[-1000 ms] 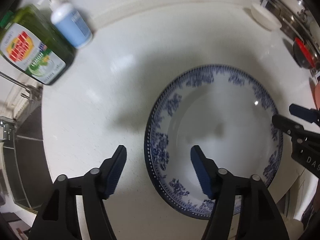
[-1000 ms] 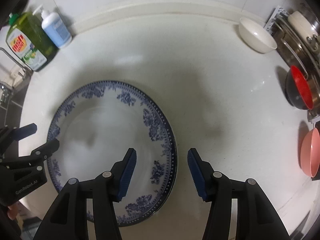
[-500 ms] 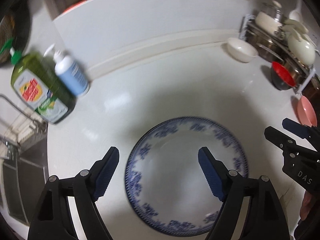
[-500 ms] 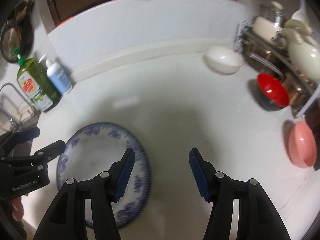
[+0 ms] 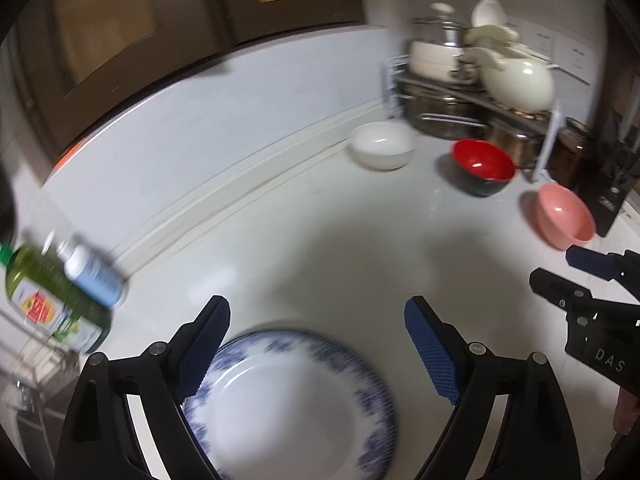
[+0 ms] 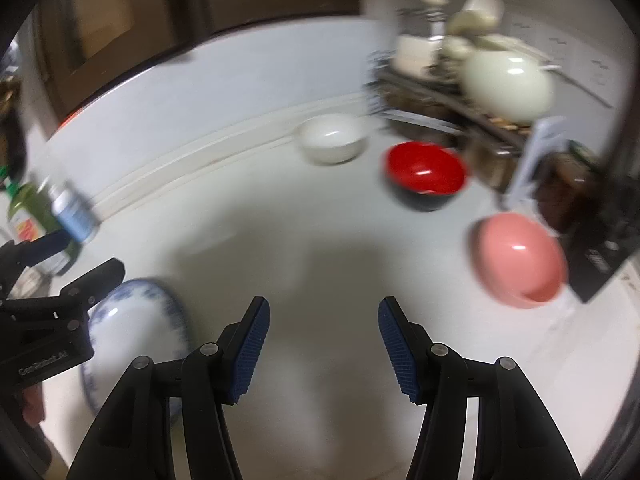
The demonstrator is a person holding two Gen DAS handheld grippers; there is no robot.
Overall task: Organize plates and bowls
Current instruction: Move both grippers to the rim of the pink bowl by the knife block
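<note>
left gripper jaws apart, right gripper jaws apart

i see a home kitchen | white counter with bowls and a plate | dish soap by a sink rack at left | pots and a cream teapot on a rack | dark wood cabinets above

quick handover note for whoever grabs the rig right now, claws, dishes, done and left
Left claw: open, empty, above the far edge of the plate.
Right claw: open, empty, over bare counter, right of the plate.
Plate lies flat near the front. White bowl, red bowl and pink bowl stand apart at the far right by the rack.
Done: nothing stacked.
Left: probably gather the three bowls with the plate.
</note>
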